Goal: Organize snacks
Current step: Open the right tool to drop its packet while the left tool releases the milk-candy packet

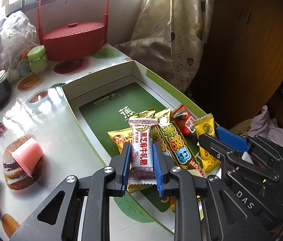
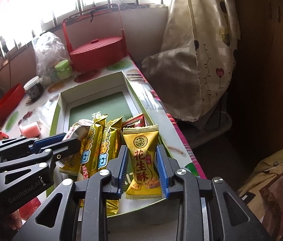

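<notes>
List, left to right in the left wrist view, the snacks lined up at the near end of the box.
White black-sesame nougat packet in the left hand-held gripper → gold rice-bar packet → red-and-black packet → yellow peanut-crisp packet in the right hand-held gripper.

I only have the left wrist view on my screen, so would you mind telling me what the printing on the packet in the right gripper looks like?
Observer: The right gripper is shut on a gold packet with red characters down its front and a round emblem near the top.
Operator: Thank you. Is there anything red on the table left of the dark jar?
Observer: Yes, a shallow red dish sits at the table's left edge, beside the dark jar.
Operator: And does the table edge on the curtain side show anything?
Observer: A pink patterned cloth runs along that edge, beneath the glossy printed cover.
</notes>
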`<action>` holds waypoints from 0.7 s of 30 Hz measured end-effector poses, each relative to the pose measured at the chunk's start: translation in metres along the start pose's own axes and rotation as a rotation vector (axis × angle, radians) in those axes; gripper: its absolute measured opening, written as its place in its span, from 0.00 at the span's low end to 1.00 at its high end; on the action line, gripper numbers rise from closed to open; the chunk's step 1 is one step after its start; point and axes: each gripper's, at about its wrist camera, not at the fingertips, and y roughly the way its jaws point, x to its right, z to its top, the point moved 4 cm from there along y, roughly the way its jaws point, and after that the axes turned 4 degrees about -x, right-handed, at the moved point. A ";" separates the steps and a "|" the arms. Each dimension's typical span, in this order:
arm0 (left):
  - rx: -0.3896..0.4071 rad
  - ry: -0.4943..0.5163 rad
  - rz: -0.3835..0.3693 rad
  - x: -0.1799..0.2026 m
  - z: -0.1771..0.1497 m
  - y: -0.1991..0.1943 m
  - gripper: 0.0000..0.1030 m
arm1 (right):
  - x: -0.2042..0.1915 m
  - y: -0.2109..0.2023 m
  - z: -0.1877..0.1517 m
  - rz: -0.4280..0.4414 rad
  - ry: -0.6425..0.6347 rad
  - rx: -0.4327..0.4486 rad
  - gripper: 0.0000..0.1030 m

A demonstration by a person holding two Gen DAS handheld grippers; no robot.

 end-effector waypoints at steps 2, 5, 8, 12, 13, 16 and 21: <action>-0.001 -0.002 -0.003 0.000 0.000 0.000 0.31 | 0.000 -0.001 0.000 0.000 -0.002 0.004 0.31; -0.005 -0.005 -0.006 0.000 -0.001 0.000 0.31 | 0.000 -0.001 0.001 -0.008 -0.004 0.007 0.34; -0.005 -0.003 -0.008 0.000 -0.001 -0.002 0.31 | 0.000 -0.002 0.000 -0.008 -0.002 0.007 0.36; 0.000 -0.007 -0.008 0.001 -0.002 -0.004 0.37 | -0.001 -0.004 -0.001 -0.011 -0.002 0.008 0.40; 0.001 -0.009 -0.007 0.000 -0.002 -0.005 0.39 | -0.002 -0.004 -0.001 -0.011 -0.003 0.009 0.41; 0.012 -0.009 -0.010 0.001 -0.002 -0.010 0.40 | -0.002 -0.006 -0.002 -0.012 -0.001 0.014 0.43; 0.026 -0.008 -0.007 0.001 -0.002 -0.016 0.40 | -0.001 -0.010 -0.004 -0.014 0.011 0.020 0.43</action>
